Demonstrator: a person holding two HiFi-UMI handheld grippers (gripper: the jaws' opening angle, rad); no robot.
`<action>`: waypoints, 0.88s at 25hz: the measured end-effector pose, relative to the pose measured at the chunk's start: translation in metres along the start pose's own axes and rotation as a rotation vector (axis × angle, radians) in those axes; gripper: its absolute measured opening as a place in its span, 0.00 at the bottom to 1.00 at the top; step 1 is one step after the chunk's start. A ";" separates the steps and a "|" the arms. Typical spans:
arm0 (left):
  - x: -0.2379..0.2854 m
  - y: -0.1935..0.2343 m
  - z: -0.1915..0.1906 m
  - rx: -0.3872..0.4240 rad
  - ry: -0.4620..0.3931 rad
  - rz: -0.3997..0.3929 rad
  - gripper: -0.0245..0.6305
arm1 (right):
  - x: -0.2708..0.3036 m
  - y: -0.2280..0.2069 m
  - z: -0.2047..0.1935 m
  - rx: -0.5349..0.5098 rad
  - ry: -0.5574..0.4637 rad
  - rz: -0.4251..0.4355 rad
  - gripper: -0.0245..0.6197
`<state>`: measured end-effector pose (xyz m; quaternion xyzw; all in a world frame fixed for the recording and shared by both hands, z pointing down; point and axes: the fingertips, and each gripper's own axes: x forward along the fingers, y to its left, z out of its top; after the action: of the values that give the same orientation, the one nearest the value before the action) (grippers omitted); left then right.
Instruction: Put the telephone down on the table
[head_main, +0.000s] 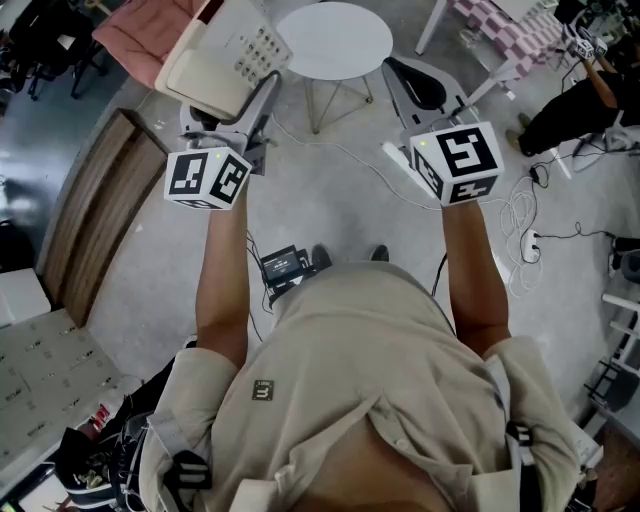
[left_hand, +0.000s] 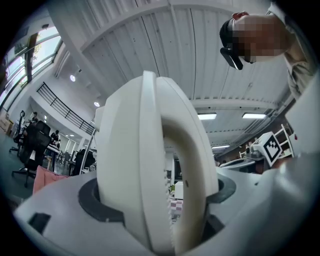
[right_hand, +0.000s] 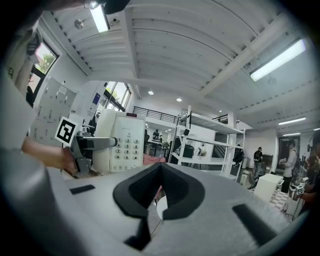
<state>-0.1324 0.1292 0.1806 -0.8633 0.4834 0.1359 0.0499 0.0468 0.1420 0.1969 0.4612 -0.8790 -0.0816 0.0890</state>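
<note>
Currently the telephone is clamped between the wide-spread jaws of the left gripper. It is held in the air just left of the round table, keypad turned toward the table. Its long axis appears roughly upright; lens distortion limits certainty. Right gripper, just right of the table: jaws together, empty.

telephone: cream desk set, grey keypad, handset seated on its cradle | pose: up in the air, tilted, keypad showing | held: left gripper clamped across its body | table: round, white, near it, not touching
</note>
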 end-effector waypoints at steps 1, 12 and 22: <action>0.000 0.000 0.000 0.000 0.001 -0.001 0.73 | 0.000 0.001 0.000 0.003 -0.002 0.002 0.03; 0.002 0.008 -0.007 -0.011 0.000 -0.014 0.73 | 0.009 0.002 -0.003 0.032 -0.024 -0.013 0.03; -0.014 0.027 -0.013 -0.034 -0.008 -0.048 0.73 | 0.015 0.025 -0.005 0.012 -0.012 -0.060 0.04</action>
<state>-0.1598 0.1242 0.1979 -0.8750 0.4598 0.1461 0.0404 0.0199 0.1435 0.2090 0.4873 -0.8658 -0.0819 0.0784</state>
